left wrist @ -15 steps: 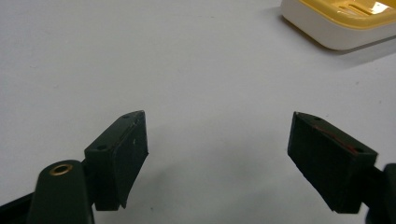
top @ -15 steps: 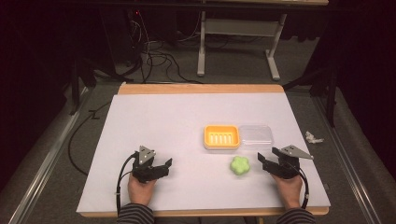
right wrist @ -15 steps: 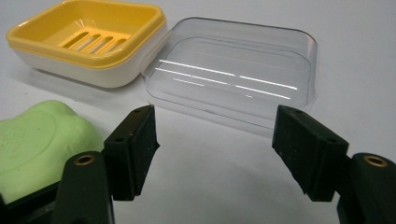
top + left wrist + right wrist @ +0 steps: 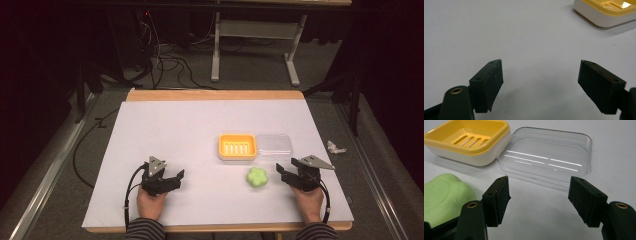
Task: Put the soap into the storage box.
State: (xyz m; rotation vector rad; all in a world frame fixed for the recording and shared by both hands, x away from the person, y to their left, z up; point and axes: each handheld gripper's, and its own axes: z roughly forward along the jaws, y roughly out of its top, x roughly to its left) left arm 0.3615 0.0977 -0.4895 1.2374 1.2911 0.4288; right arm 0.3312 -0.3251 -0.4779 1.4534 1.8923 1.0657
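Nothing much has shifted since half a second ago: both hands sit where they were at the near edge, and the green soap point(image 4: 257, 177) lies in the same spot on the white table cover point(image 4: 190, 135), just in front of the yellow soap dish point(image 4: 237, 147) and apart from it. The dish has a slotted yellow insert in a white base, and nothing lies in it. Its clear lid point(image 4: 273, 145) rests touching its right side, likewise bare inside. The right gripper point(image 4: 283, 171) hovers just right of the soap, jaws spread wide and gripping nothing; its own view brings the lid point(image 4: 549, 161) up close, with the dish point(image 4: 469, 141) to the left and the soap point(image 4: 445, 197) beside the left jaw. The left gripper point(image 4: 176, 178) is well apart from the soap, jaws also wide and unloaded; its view catches a corner of the dish point(image 4: 604, 13). A crumpled white scrap point(image 4: 336, 147) lies off the table's right edge.
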